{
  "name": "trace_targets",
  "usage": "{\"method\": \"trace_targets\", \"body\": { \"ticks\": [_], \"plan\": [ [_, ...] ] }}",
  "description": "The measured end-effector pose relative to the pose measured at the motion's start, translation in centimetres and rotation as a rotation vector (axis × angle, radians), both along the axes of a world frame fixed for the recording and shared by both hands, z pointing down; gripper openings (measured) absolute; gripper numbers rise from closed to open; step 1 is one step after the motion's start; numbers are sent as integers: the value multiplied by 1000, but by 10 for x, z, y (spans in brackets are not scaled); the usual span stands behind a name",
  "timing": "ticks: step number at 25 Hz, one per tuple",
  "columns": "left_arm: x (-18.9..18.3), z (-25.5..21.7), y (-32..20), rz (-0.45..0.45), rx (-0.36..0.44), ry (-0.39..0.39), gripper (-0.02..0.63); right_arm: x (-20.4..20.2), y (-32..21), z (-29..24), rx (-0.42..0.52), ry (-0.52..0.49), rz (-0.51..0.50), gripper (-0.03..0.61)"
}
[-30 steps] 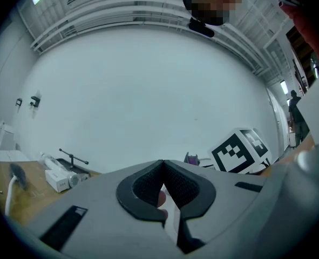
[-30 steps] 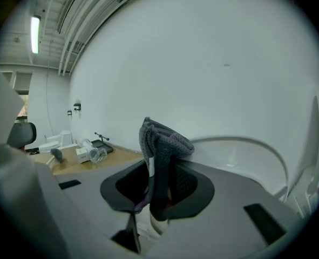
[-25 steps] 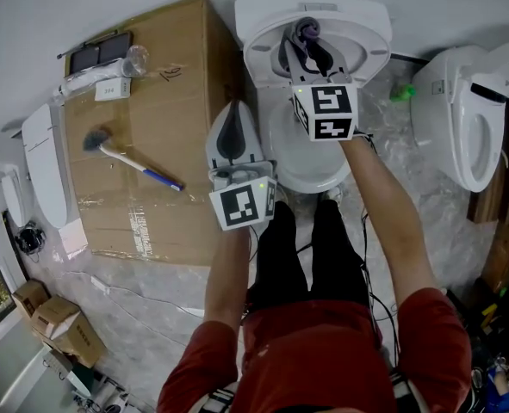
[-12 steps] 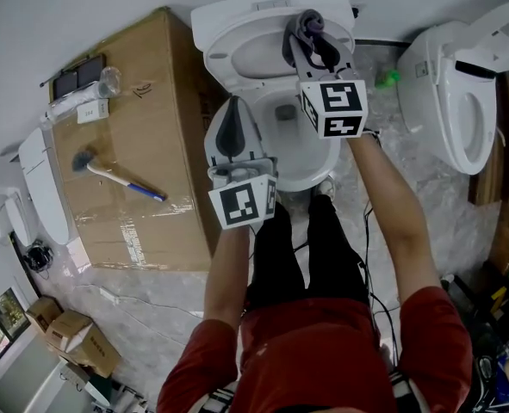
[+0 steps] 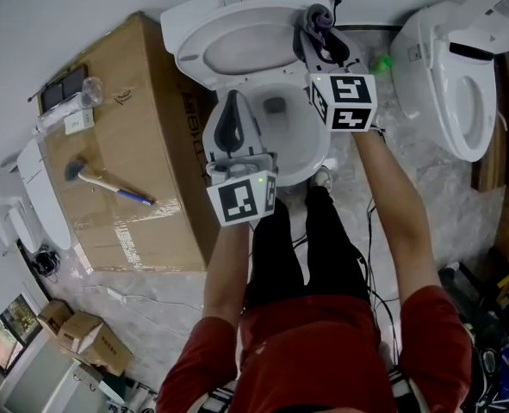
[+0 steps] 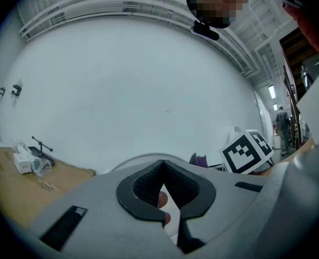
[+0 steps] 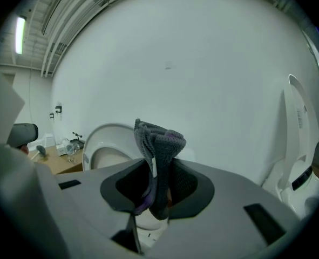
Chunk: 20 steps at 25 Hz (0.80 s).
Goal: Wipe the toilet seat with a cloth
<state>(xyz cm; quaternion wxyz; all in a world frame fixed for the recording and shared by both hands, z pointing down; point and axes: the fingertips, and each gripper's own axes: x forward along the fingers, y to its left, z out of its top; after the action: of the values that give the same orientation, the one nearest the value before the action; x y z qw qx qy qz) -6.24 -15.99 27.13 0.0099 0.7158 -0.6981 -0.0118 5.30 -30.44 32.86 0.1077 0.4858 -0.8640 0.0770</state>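
- We have the right gripper with its jaws clamped on a grey ribbed cloth, bunched upright with a purple edge, up beside the raised toilet seat.
- Our left gripper has its jaws pressed together, nothing in them, above the left rim of the toilet bowl, which is white and glossy.
- A cardboard box crowds us on the left, with a blue-handled tool on top.
- On the right we see a second toilet.

Straight ahead, toilet, lid up behind the bowl. Just left of it, cardboard box, on top a tool, maybe a brush, and bottle. Off right, second toilet.
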Motion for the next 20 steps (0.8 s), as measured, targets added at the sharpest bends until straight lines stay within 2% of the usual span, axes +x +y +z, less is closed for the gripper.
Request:
{"method": "trace_targets", "body": {
  "ticks": [5,10,14,20],
  "plan": [
    [12,13,-6,13,-18,-7,12,17,-2,19,-23,-24,20,95],
    [17,32,-9,16,-34,-6,12,26,1,28,35,-8,16,95],
    [17,51,-10,15,-53,-9,12,36,1,41,45,-8,37,94],
    [21,79,-9,13,-82,-5,12,47,-2,82,38,77,52,94]
  ]
}}
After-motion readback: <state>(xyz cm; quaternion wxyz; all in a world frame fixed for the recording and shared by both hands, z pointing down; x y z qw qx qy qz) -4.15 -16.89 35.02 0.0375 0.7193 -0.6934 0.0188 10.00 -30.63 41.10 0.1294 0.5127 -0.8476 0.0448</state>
